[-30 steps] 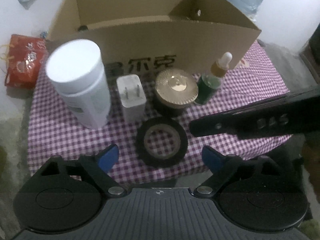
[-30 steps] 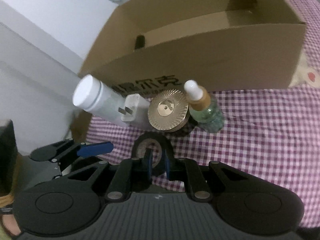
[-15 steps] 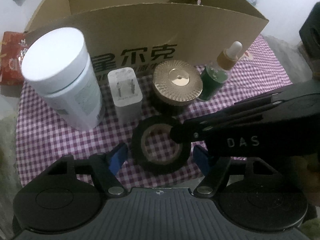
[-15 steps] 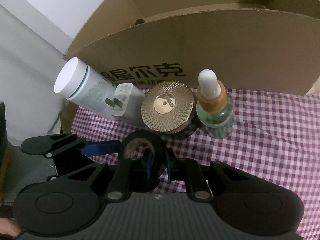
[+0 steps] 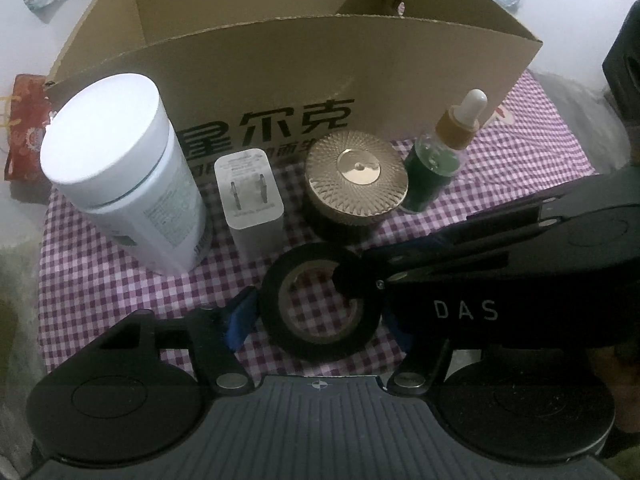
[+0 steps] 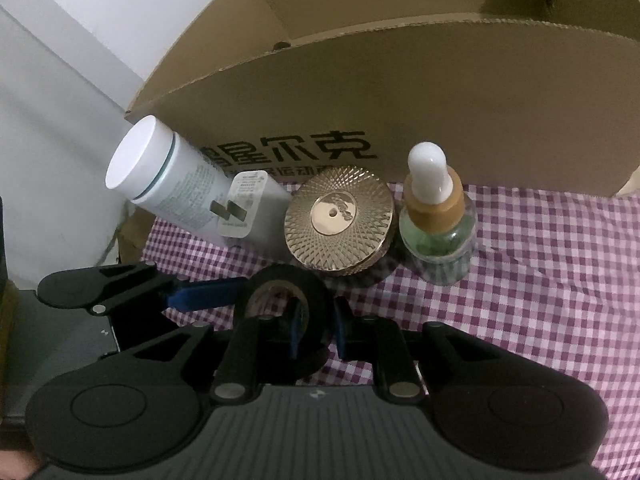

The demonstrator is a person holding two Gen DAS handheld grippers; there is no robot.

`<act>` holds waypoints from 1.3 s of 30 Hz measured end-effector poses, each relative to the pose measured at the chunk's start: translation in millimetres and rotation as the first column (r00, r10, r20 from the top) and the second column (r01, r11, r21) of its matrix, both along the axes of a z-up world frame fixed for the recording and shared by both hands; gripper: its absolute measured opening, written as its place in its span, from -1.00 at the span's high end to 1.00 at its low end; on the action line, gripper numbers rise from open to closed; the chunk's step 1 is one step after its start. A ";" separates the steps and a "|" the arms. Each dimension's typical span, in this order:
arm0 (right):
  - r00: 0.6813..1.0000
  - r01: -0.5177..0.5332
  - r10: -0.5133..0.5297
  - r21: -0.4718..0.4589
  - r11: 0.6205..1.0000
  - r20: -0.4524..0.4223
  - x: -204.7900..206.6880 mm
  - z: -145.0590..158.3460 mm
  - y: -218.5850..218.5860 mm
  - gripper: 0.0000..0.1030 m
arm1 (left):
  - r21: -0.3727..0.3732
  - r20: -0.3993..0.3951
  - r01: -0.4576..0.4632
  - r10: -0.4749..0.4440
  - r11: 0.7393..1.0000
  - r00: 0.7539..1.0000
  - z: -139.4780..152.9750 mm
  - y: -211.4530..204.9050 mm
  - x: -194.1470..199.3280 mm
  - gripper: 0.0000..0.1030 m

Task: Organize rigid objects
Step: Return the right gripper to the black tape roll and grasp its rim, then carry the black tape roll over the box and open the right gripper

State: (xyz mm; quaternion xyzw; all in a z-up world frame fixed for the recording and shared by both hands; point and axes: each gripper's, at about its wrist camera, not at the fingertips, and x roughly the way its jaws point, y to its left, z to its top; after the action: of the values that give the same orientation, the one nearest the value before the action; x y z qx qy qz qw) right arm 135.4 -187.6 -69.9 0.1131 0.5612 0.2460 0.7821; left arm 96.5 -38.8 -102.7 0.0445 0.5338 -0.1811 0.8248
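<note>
Two grippers meet at one roll of black tape [image 5: 318, 303], which lies flat on the purple-and-white checked cloth [image 5: 100, 280] in front of the open cardboard box [image 5: 280, 72].

From the left wrist view, the left gripper [image 5: 316, 322] straddles the whole roll, one blue pad [image 5: 239, 316] just beside the roll's left outer edge; its other pad is mostly hidden behind the right gripper's body. Its jaws have just been closing with the roll between them, yet I cannot tell whether the pads press on it.

From the right wrist view, the right gripper [image 6: 316, 328] has its jaws nearly together, pinching the near wall of the tape roll [image 6: 288, 300]: one finger sits inside the cardboard core, the other outside against the black rim. The left gripper's blue pad [image 6: 208, 298] shows at the roll's left side.

Behind the roll, between it and the box's printed front wall, four things stand in a row. Counting from the left: a white canister with a white lid [image 5: 124, 176], a white plug adapter with its two prongs up [image 5: 252, 196], a round jar with a gold ribbed lid [image 5: 356, 176], and a green dropper bottle with a white bulb [image 5: 440, 164]. All four stand near one another and close to the box wall.

A red patterned pouch [image 5: 22, 128] lies off the cloth, left of the box.
</note>
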 end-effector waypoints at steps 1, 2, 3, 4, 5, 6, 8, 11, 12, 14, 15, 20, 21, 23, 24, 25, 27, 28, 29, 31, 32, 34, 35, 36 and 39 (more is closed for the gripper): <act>1.000 0.003 -0.003 0.001 1.000 -0.001 -1.0 0.9 -1.8 0.64 | -0.002 0.001 -0.001 0.001 1.000 1.000 0.9 0.9 -1.0 -0.30; 1.000 0.008 -0.008 0.003 1.000 0.000 -2.6 3.0 -4.7 0.64 | -0.002 0.004 -0.002 0.002 1.000 1.000 2.7 2.0 -2.5 -0.30; 1.000 0.010 -0.010 0.006 1.000 -0.001 -4.1 4.2 -5.6 0.64 | -0.002 0.009 -0.002 0.002 1.000 1.000 4.6 2.2 -4.5 -0.30; 1.000 0.011 -0.011 0.009 1.000 0.000 -5.7 6.0 -6.1 0.64 | -0.003 0.014 -0.002 0.002 1.000 1.000 7.1 3.3 -7.2 -0.30; 1.000 0.012 -0.012 0.011 1.000 0.003 -7.0 8.7 -6.9 0.64 | -0.004 0.020 -0.003 0.003 1.000 1.000 10.5 4.5 -10.3 -0.30; 1.000 0.012 -0.012 0.014 1.000 0.006 -9.2 11.9 -7.5 0.64 | -0.004 0.027 -0.004 0.004 1.000 1.000 13.9 4.8 -13.3 -0.30; 1.000 0.012 -0.013 0.022 1.000 0.013 -14.2 19.6 -10.1 0.64 | -0.005 0.043 -0.004 0.004 1.000 0.999 22.0 5.5 -20.3 -0.30; 0.999 0.013 -0.014 0.031 0.999 0.032 -25.6 36.5 -13.5 0.64 | -0.016 0.072 -0.010 0.011 1.000 0.997 39.0 8.9 -33.7 -0.30; 0.999 0.012 -0.013 0.032 0.999 0.044 -30.0 43.2 -13.8 0.64 | -0.019 0.085 -0.010 0.012 1.000 0.996 46.0 10.3 -36.9 -0.30; 0.997 0.008 -0.011 0.033 0.999 0.079 -40.0 59.7 -14.0 0.64 | -0.025 0.118 -0.012 0.015 1.000 0.993 62.0 12.5 -44.4 -0.30; 0.995 0.006 -0.009 0.035 0.999 0.098 -42.9 68.8 -14.2 0.64 | -0.025 0.139 -0.013 0.016 1.000 0.990 70.8 12.2 -47.5 -0.30; 0.974 -0.016 0.001 0.064 0.998 0.226 -50.9 124.4 -12.9 0.64 | -0.020 0.253 -0.015 0.020 1.000 0.967 124.6 18.8 -48.7 -0.30; 0.965 -0.025 0.006 0.066 0.997 0.262 -49.4 137.6 -11.9 0.64 | -0.019 0.283 -0.014 0.019 1.000 0.959 136.6 20.6 -45.7 -0.30; 0.948 -0.039 0.014 0.072 0.997 0.318 -43.7 158.5 -9.5 0.63 | -0.012 0.332 -0.011 0.015 1.000 0.943 153.6 21.9 -36.0 -0.30; 0.940 -0.047 0.019 0.074 0.996 0.340 -38.3 167.9 -8.1 0.63 | -0.013 0.347 -0.013 0.017 1.000 0.938 160.9 23.3 -28.6 -0.30; 0.935 -0.052 0.022 0.077 0.996 0.354 -31.3 176.4 -6.8 0.63 | -0.016 0.354 -0.017 0.021 1.000 0.935 166.0 24.1 -21.5 -0.30; 0.928 -0.066 0.029 0.087 0.994 0.371 -11.3 189.3 -3.1 0.63 | -0.028 0.355 -0.024 0.032 0.999 0.934 175.6 28.0 -2.7 -0.30; 0.930 -0.072 0.032 0.095 0.993 0.366 0.2 193.4 -1.5 0.63 | -0.033 0.348 -0.029 0.039 0.999 0.937 178.5 30.3 8.0 -0.30; 0.933 -0.079 0.037 0.104 0.991 0.358 10.2 196.0 0.5 0.63 | -0.035 0.344 -0.031 0.042 0.999 0.938 179.2 31.7 19.5 -0.30; 0.942 -0.096 0.052 0.116 0.989 0.332 40.3 194.8 2.9 0.63 | -0.049 0.311 -0.032 0.045 0.998 0.949 177.7 34.7 41.7 -0.30; 0.950 -0.097 0.056 0.122 0.988 0.307 54.5 188.7 4.8 0.63 | -0.058 0.281 -0.034 0.049 0.998 0.958 175.2 35.6 55.6 -0.30; 0.967 -0.096 0.062 0.127 0.987 0.246 86.7 177.9 5.3 0.64 | -0.064 0.226 -0.035 0.048 0.997 0.973 170.4 36.4 78.6 -0.23; 0.973 -0.088 0.059 0.123 0.989 0.222 96.4 172.2 5.4 0.63 | -0.066 0.189 -0.033 0.045 0.997 0.981 166.5 37.1 91.8 -0.23; 0.981 -0.082 0.059 0.122 0.989 0.184 113.9 163.7 6.0 0.63 | -0.065 0.157 -0.033 0.043 0.997 0.987 161.6 36.6 104.7 -0.23; 0.997 -0.049 0.038 0.153 0.987 0.069 154.2 137.7 3.2 0.63 | -0.058 0.056 -0.044 0.048 0.997 0.997 142.0 34.1 143.8 -0.21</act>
State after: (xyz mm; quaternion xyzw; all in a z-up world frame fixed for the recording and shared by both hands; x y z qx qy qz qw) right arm 289.6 -184.4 67.8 0.1530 0.5167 0.3096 0.7835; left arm 240.3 -4.7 39.3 0.0139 0.5056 -0.1758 0.8446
